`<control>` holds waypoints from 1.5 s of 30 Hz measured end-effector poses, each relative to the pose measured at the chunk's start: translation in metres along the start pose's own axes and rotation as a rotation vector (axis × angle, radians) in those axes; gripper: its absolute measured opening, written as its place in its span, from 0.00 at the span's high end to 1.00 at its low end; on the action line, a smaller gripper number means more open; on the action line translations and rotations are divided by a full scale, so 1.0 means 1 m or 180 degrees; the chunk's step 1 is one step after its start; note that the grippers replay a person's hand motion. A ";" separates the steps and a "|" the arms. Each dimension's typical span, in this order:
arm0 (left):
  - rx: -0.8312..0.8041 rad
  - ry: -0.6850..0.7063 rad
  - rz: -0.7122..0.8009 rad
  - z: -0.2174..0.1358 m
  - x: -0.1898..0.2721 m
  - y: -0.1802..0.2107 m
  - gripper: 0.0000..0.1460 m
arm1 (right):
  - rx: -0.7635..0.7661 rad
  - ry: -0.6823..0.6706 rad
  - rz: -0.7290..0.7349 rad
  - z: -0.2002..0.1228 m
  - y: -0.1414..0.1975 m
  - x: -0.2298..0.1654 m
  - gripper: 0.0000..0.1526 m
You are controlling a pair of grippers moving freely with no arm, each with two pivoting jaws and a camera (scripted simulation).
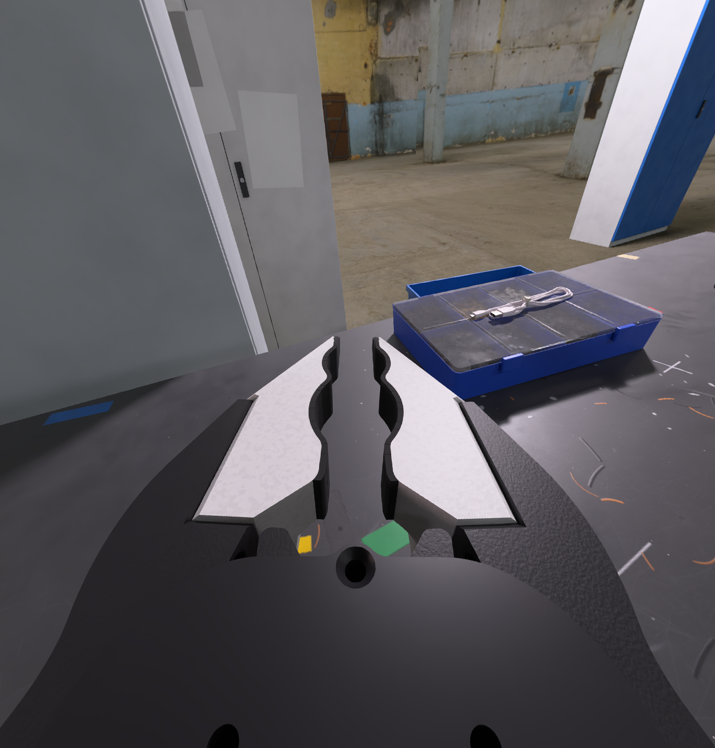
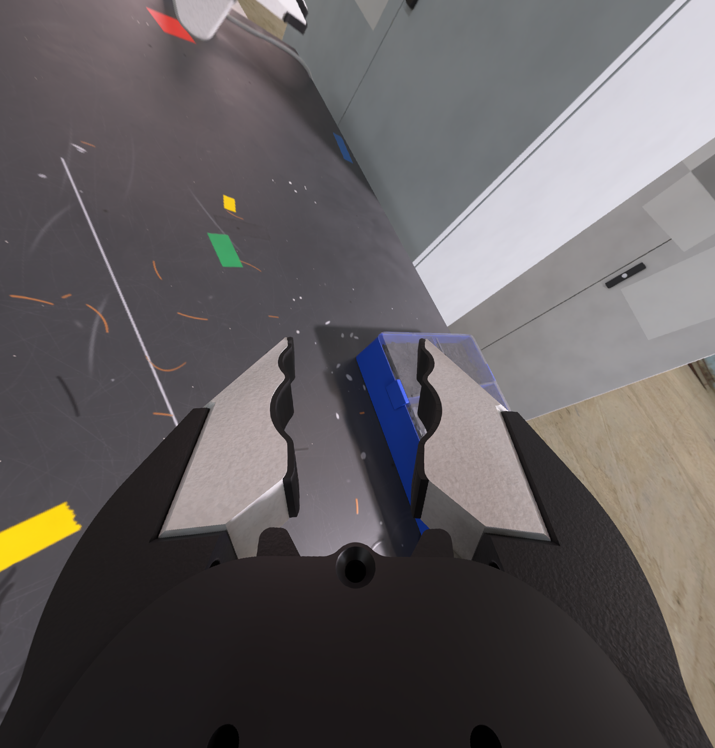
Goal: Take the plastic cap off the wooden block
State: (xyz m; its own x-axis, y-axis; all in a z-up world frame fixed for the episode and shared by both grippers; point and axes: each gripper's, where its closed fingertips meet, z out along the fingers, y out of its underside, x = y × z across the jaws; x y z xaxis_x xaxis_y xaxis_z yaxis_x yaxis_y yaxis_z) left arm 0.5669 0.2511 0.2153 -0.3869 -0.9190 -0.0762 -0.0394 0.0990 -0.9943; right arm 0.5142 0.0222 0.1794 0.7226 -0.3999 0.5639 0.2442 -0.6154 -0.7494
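Left wrist view: a blue tape patch (image 1: 78, 412) is noted at the far left of the desk (image 1: 590, 445). The left gripper (image 1: 355, 344) is held over the dark surface. Its fingers (image 1: 274, 437) are narrowly parted, with nothing between them. To the right a blue organiser box (image 1: 550, 364) with a clear lid is seen, and a white cable (image 1: 521, 303) is coiled on the lid. Neither cap nor block is seen in this view.

Right wrist view: a yellow tape strip (image 2: 27, 534) lies at the left. A red patch (image 2: 171, 24) is seen at the top edge. Just beside it is a white rounded piece, taken to be the plastic cap (image 2: 200, 18), set against a tan piece taken to be the wooden block (image 2: 262, 22). Both are cropped by the frame, so the fit between them cannot be told. The right gripper (image 2: 355, 344) is well apart from them. Its fingers are spread wide and empty, and the box is partly hidden under the right-hand one.

Handling, judged: the cap is expected to be light, stiff and smooth, so slip under a weak pinch is likely. It is best taken across opposite sides of its rounded wall. The block, which is probably heavier and grippier, should be held by its flat faces while the cap is drawn straight off.
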 end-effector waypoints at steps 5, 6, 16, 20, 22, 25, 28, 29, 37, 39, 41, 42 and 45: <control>0.0015 -0.0028 -0.0019 0.000 -0.003 0.000 0.87 | -0.0138 0.0030 -0.0050 0.005 0.009 0.000 0.58; 0.0019 -0.0036 -0.0023 -0.001 -0.004 -0.001 0.87 | -0.0152 0.0038 -0.0064 0.005 0.010 0.000 0.58; -0.0038 -0.0139 -0.0123 -0.001 -0.012 0.002 0.83 | -0.0228 0.0082 -0.0044 0.002 0.013 0.006 0.58; -0.0045 -0.0157 -0.0186 -0.001 -0.016 0.004 0.78 | -0.0394 0.0136 -0.0007 0.001 0.021 0.010 0.60; -0.0011 -0.0191 -0.0178 -0.002 -0.017 0.001 0.76 | -0.0388 0.0132 -0.0001 0.000 0.021 0.011 0.60; 0.0052 -0.0218 -0.0155 -0.005 -0.018 -0.004 0.75 | -0.0355 0.0153 0.0015 -0.003 0.017 0.015 0.61; 0.0098 -0.0250 -0.0119 -0.008 -0.019 -0.009 0.74 | -0.0303 0.0173 0.0046 -0.008 0.013 0.018 0.61; 0.0119 -0.0256 -0.0113 -0.009 -0.020 -0.011 0.74 | -0.0293 0.0179 0.0058 -0.009 0.012 0.019 0.61; 0.0236 -0.0230 -0.0066 -0.014 -0.016 -0.023 0.74 | -0.0222 0.0200 0.0101 -0.021 0.001 0.025 0.63; 0.0265 -0.0219 -0.0040 -0.015 -0.015 -0.026 0.74 | -0.0264 0.0185 0.0079 -0.025 -0.001 0.025 0.63; 0.0280 -0.0204 -0.0023 -0.016 -0.013 -0.028 0.74 | -0.0257 0.0172 0.0033 -0.030 -0.006 0.025 0.64; 0.0282 -0.0198 -0.0016 -0.016 -0.013 -0.028 0.75 | -0.0242 0.0158 0.0022 -0.032 -0.008 0.024 0.66; 0.0297 -0.0186 0.0011 -0.016 -0.011 -0.030 0.75 | -0.0212 0.0103 0.0034 -0.037 -0.013 0.023 0.67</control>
State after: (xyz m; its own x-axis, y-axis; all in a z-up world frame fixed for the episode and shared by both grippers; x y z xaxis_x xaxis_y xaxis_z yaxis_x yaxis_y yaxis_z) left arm 0.5573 0.2645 0.2473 -0.3325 -0.9396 -0.0812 0.0489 0.0688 -0.9964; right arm 0.5036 -0.0038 0.2153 0.7034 -0.4277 0.5678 0.1922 -0.6545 -0.7312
